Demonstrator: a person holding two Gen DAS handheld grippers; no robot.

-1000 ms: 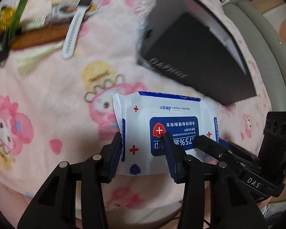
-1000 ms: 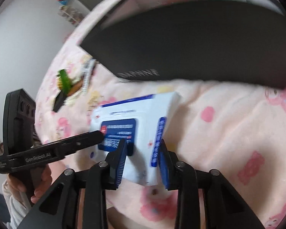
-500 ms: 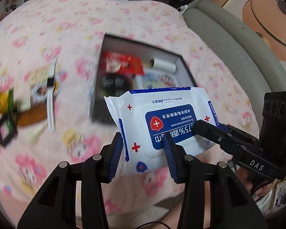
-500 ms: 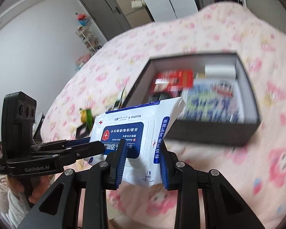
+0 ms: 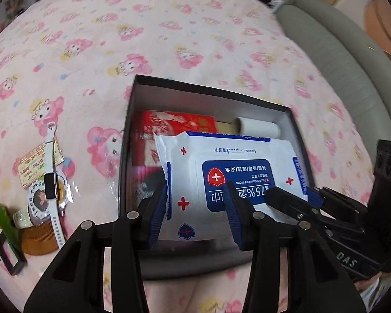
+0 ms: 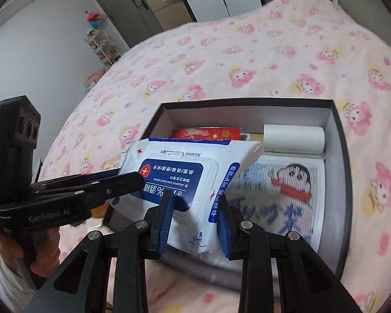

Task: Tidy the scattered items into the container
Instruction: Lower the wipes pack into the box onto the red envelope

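Between my two grippers hangs the pack of alcohol wipes (image 5: 234, 177), carried over the open dark box (image 6: 337, 130). My left gripper (image 5: 195, 208) pinches the pack's near-left part, one blue pad on the crimped side edge, the other on the printed face. My right gripper (image 6: 195, 221) pinches the near-right corner, pads on either side of the soft film.

I judge the pack to be soft and slightly heavy for its size: a floppy film pouch of damp sheets that sags where it is unsupported. The film looks slick, so a narrow pinch on the edge could slip; a hold across the body, away from the flap label, seems safest, and a two-sided hold keeps it level.

Just ahead of my right gripper, inside the box, lie a cartoon-printed pad (image 6: 281, 190) and a white roll (image 6: 294, 135); a red packet (image 5: 179, 122) sits beyond the left one. Well off to the left gripper's side, on the pink blanket (image 5: 169, 39), a white watch (image 5: 50, 182), a brown comb (image 5: 36, 237) and small packets wait their turn.
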